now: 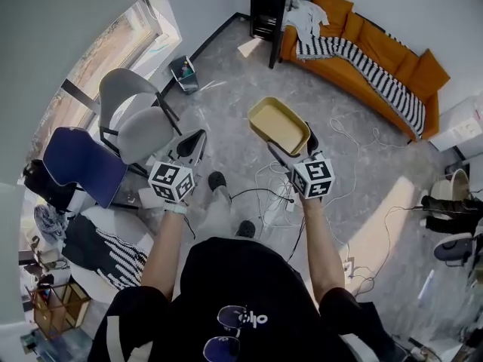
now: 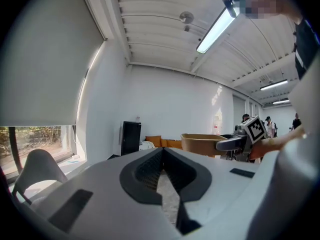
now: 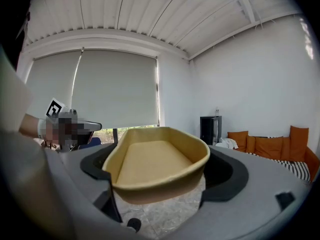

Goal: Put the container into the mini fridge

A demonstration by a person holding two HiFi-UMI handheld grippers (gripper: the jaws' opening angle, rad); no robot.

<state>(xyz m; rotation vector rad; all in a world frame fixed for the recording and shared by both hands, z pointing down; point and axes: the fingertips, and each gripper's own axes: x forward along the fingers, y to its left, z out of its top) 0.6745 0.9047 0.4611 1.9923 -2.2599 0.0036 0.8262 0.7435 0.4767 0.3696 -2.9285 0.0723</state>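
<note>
Carrying the shallow tan plastic container (image 3: 157,159) in mid-air, gripped across its walls in the right claw (image 3: 160,170); left claw (image 2: 162,159) closed, empty. Next, probably approaching the distant black mini fridge (image 1: 268,10) and opening it.

Grey floor (image 1: 234,81) (marbled) bears cables (image 1: 343,138), chairs (image 1: 143,130), a sofa (image 1: 362,47) — and the mini fridge (image 1: 268,6).

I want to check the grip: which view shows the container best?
The right gripper view: the container fills the middle, held between the jaws. The head view shows it from above; the left gripper view only small, side-on.
</note>
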